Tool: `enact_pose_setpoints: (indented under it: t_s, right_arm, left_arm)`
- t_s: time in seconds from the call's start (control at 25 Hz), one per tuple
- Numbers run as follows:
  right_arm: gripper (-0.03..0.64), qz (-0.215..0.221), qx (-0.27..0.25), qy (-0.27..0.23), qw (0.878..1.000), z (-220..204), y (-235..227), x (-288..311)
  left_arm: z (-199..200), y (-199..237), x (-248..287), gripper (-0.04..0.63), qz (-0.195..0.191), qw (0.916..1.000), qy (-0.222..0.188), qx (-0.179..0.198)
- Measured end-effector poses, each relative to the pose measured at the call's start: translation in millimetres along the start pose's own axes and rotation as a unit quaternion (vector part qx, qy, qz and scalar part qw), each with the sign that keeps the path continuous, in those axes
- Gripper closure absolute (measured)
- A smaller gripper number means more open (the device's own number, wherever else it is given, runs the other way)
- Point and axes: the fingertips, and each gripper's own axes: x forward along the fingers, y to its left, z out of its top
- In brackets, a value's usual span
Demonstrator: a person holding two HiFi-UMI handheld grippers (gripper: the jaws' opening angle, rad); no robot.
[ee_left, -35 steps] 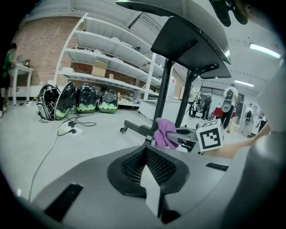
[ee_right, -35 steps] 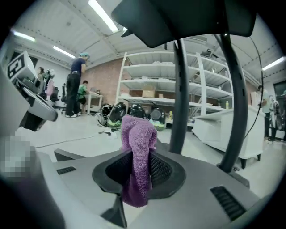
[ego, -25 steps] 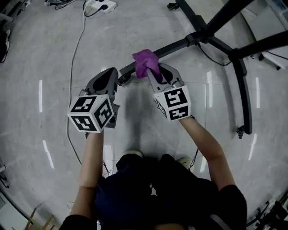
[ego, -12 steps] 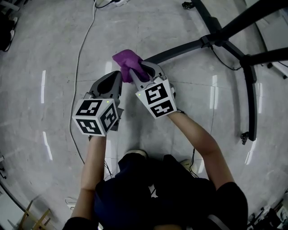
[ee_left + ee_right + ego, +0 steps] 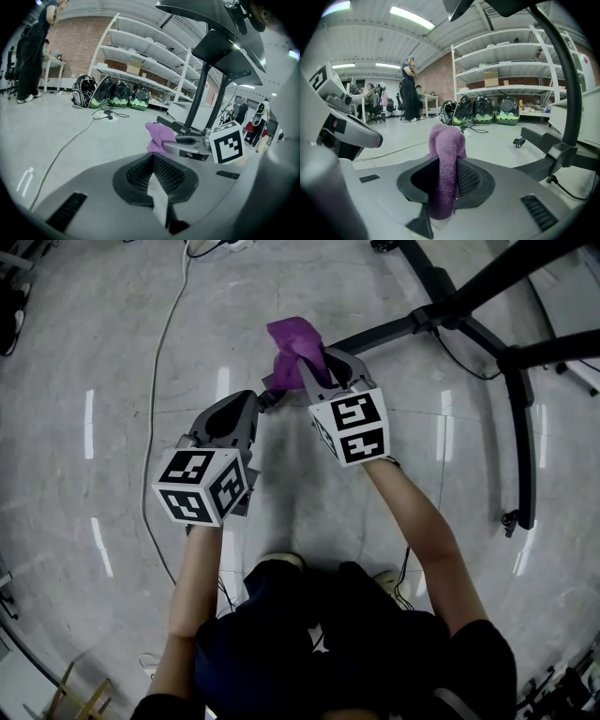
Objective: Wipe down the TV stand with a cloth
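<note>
A purple cloth (image 5: 294,345) is pinched in my right gripper (image 5: 311,368), which is shut on it; the cloth (image 5: 445,164) sticks up between the jaws in the right gripper view. It hangs over the end of a black leg of the TV stand (image 5: 389,327) that runs along the floor. My left gripper (image 5: 242,406) is held lower left of the cloth, shut with nothing in it. In the left gripper view the cloth (image 5: 159,137) and the right gripper's marker cube (image 5: 228,143) show ahead to the right.
The stand's black legs (image 5: 520,418) and uprights (image 5: 506,268) spread at the upper right, with castors at their ends. A white cable (image 5: 157,381) and power strip lie on the grey floor to the left. Shelves (image 5: 511,70) and people stand far off.
My right gripper has swung with the cloth, first leftward, then back right and further from me, to the stand leg's end. The left gripper has barely moved.
</note>
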Motion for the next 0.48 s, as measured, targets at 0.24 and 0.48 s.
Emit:
enact_pose_setpoints:
  t_s: [0.24,0.48]
  right_arm:
    - [0.515,-0.026,0.008,-0.004,1.0,-2.2,-29.5,-4.9]
    - [0.515,-0.046,0.011,-0.005,0.999,-4.1,-54.2,-10.7]
  left_arm:
    - [-4.4,-10.1,8.5,0.589,-0.009,0.9999,0.006,0.002]
    - [-6.4,-16.3,11.3,0.589,-0.011,0.9999,0.01,0.005]
